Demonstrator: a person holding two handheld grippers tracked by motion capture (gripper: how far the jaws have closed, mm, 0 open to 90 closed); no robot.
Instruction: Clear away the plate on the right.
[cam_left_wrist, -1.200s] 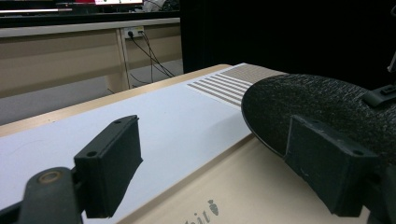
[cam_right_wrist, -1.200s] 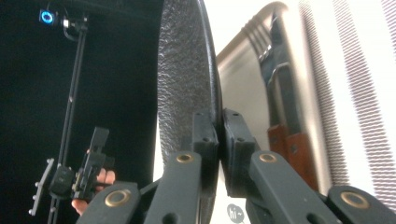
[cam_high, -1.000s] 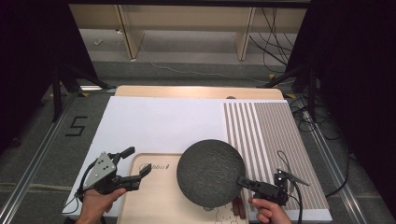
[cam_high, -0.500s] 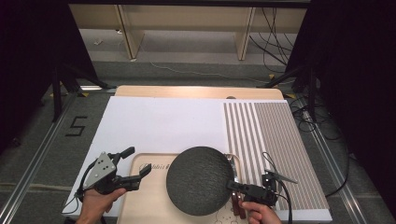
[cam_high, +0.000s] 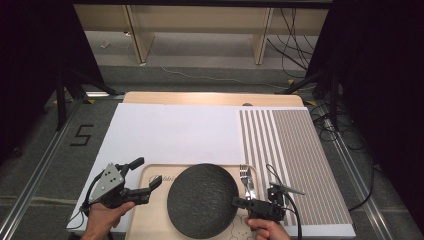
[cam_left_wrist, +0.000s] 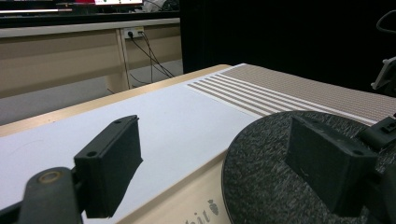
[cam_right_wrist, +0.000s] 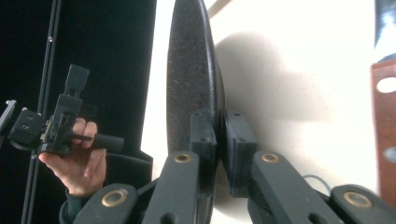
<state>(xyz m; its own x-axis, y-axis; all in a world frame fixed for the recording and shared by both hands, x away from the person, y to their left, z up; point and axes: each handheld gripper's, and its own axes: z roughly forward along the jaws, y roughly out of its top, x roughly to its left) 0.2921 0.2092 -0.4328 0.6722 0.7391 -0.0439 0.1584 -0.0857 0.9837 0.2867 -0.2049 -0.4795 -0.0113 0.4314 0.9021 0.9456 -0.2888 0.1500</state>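
A dark speckled round plate (cam_high: 202, 200) hangs level over a pale wooden tray (cam_high: 150, 220) at the table's near edge. My right gripper (cam_high: 235, 201) is shut on the plate's right rim. In the right gripper view, the pads (cam_right_wrist: 201, 135) pinch the rim of the plate (cam_right_wrist: 187, 70), which shows edge-on. My left gripper (cam_high: 146, 172) stands open just left of the plate, with nothing between its fingers. In the left gripper view, the plate (cam_left_wrist: 271, 177) lies behind the right-hand jaw, and the left gripper (cam_left_wrist: 219, 163) gapes wide.
A fork (cam_high: 246, 180) lies on the tray's right end, beside the plate. A white sheet (cam_high: 175, 132) covers the table's middle, and a striped mat (cam_high: 285, 150) covers its right side. A brown piece with holes (cam_right_wrist: 385, 140) lies to the right of the right jaws.
My right gripper has carried the plate leftward and slightly down, over the wooden tray. The fork on the tray's right end has come into sight. The left gripper has stayed put.
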